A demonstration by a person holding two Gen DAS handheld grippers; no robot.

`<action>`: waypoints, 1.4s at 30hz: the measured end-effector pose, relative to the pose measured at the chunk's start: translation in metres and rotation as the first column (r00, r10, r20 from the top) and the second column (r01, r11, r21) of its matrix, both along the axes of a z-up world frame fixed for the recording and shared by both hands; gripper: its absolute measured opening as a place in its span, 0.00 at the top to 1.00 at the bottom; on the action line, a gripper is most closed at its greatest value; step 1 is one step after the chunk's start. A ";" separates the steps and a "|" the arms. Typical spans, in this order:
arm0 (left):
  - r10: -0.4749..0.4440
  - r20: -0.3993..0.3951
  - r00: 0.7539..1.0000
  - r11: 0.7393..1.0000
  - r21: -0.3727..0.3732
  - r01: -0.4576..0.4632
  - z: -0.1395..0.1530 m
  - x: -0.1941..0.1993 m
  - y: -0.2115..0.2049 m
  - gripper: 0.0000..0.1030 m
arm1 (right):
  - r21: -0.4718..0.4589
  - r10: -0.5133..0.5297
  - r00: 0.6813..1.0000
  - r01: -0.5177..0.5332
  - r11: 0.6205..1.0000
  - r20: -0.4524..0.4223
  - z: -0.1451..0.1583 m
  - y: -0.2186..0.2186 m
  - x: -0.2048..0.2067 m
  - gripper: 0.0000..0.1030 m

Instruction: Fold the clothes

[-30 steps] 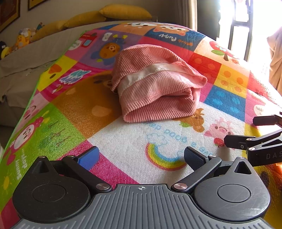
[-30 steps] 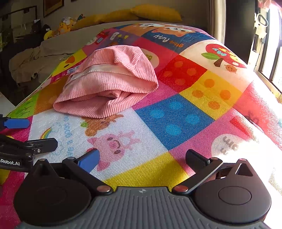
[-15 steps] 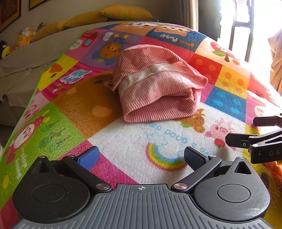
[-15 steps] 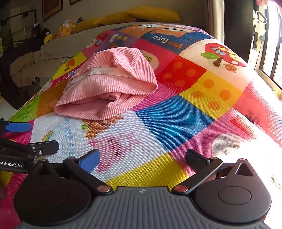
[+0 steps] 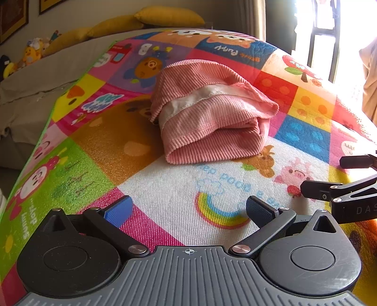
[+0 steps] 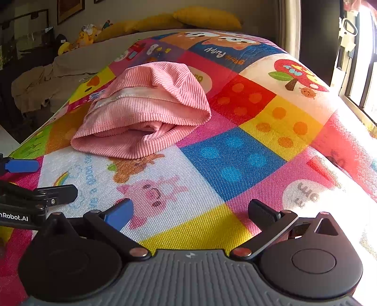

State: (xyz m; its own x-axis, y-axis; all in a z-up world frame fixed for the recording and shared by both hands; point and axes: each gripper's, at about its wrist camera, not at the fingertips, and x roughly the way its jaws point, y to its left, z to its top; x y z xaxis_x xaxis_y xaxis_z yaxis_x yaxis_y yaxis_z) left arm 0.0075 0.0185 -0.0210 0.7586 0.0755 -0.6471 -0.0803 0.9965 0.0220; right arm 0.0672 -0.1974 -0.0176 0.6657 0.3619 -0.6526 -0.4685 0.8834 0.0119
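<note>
Ahead of our left gripper (image 5: 187, 208) and forward-left of our right gripper (image 6: 190, 210), both spread wide and empty, the pink corduroy garment (image 5: 209, 117) lies bundled on the mat (image 5: 165, 188); we judge it soft, light, floppy, best pinched at its near hemmed edge

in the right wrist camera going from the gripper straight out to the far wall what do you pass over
Right gripper → yellow square → pink pig picture → folded pink garment → bear picture at the mat's far end → yellow pillows.
</note>
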 end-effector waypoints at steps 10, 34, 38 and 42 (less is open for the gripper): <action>0.013 0.000 1.000 1.000 0.003 -0.013 0.000 0.001 -0.006 0.00 | 0.000 -0.003 1.000 0.003 1.000 0.003 0.001 -0.001 0.000 0.00; 0.013 0.001 1.000 1.000 0.003 -0.013 0.001 0.001 -0.005 0.00 | -0.002 -0.008 1.000 0.008 1.000 0.013 0.001 0.001 -0.002 0.00; 0.014 0.000 1.000 1.000 0.003 -0.014 0.001 0.001 -0.005 0.00 | -0.002 -0.007 1.000 0.007 1.000 0.012 0.001 0.000 -0.001 0.00; 0.004 -0.011 1.000 1.000 0.005 -0.003 0.001 0.002 -0.004 0.00 | -0.002 -0.008 1.000 0.008 1.000 0.013 0.001 0.001 -0.002 0.00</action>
